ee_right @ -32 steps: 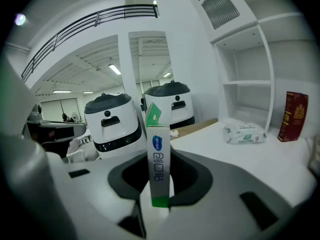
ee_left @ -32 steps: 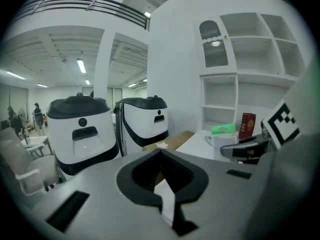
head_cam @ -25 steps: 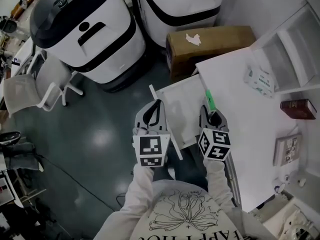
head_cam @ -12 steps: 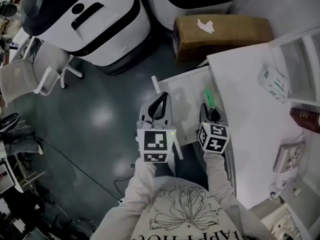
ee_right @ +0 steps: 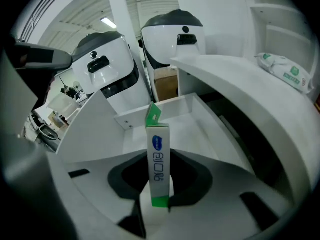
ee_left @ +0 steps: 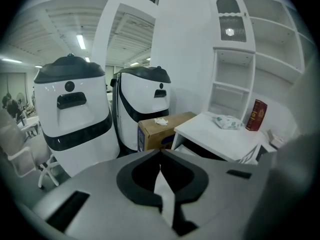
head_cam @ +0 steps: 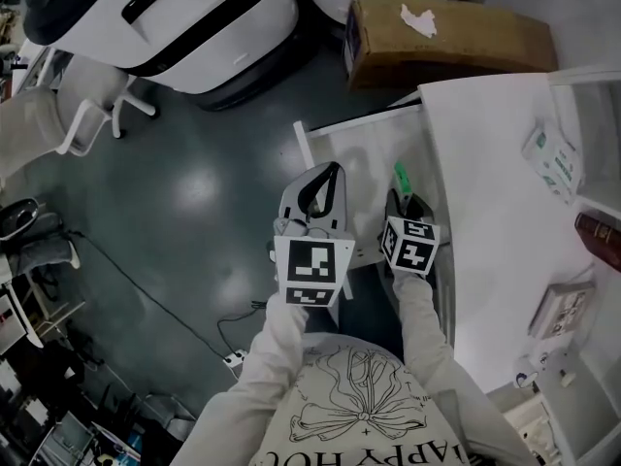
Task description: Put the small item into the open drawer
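A small white-and-green box (ee_right: 158,169) stands upright in my right gripper (ee_right: 159,154), whose jaws are shut on its lower part. In the head view this box (head_cam: 402,179) pokes forward from the right gripper (head_cam: 403,200) over the right side of the open white drawer (head_cam: 361,168). From the gripper itself, the drawer's bare floor (ee_right: 185,129) lies just ahead and below. My left gripper (head_cam: 328,173) is at the drawer's left wall, shut and holding nothing; its tips (ee_left: 160,154) meet.
The white desk (head_cam: 495,212) carries a packet (head_cam: 553,158), a red book (head_cam: 600,239) and a shelf unit. Two large white-and-black machines (head_cam: 184,13), a cardboard box (head_cam: 446,37) and a chair (head_cam: 68,115) stand beyond. A cable (head_cam: 194,328) crosses the dark floor.
The head view has swung so the desk and drawer sit higher and further right. Both grippers have edged forward toward the drawer. The right one still holds the box.
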Action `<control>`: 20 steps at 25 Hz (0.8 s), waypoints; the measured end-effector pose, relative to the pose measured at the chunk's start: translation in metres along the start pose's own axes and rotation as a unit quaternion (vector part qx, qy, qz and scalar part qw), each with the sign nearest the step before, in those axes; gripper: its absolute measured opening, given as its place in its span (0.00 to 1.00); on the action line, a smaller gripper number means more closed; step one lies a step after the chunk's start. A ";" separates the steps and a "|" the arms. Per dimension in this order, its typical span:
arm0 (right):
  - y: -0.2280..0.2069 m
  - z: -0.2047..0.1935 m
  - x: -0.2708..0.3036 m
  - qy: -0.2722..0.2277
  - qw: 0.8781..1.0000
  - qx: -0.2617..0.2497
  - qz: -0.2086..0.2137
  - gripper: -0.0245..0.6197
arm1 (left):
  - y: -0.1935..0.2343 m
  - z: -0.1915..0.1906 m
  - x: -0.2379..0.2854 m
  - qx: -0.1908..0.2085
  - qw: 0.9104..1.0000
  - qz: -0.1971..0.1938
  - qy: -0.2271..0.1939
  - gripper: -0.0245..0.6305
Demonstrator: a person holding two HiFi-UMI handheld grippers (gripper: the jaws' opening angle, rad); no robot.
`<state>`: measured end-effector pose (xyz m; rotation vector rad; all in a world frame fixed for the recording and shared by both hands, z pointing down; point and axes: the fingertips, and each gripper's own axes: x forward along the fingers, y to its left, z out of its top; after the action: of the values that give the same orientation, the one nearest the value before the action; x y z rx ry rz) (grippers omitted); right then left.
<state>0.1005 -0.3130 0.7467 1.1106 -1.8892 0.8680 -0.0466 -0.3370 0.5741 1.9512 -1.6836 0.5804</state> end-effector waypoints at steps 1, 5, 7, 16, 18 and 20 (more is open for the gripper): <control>-0.001 -0.004 0.004 0.007 1.000 0.000 0.000 0.17 | -0.001 -0.002 0.002 -0.001 1.000 0.000 0.002 0.04; -0.002 -0.018 0.021 0.032 0.999 -0.003 0.001 0.17 | -0.002 -0.009 0.009 -0.005 1.000 -0.001 0.008 0.04; -0.003 -0.024 0.029 0.045 0.999 -0.001 0.000 0.17 | -0.001 -0.011 0.010 -0.006 1.000 0.001 0.011 0.04; -0.009 -0.037 0.059 0.081 0.997 -0.003 -0.009 0.17 | 0.003 -0.019 0.013 -0.011 1.000 0.008 0.016 0.04; -0.009 -0.034 0.063 0.080 0.997 -0.003 -0.010 0.18 | 0.003 -0.020 0.013 -0.012 1.000 0.008 0.018 0.04; -0.009 -0.032 0.067 0.082 0.997 -0.004 -0.012 0.18 | 0.002 -0.020 0.013 -0.012 1.000 0.007 0.018 0.04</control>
<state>0.0955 -0.3160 0.8215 1.0233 -1.7395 0.9085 -0.0462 -0.3348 0.5979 1.9014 -1.6759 0.5941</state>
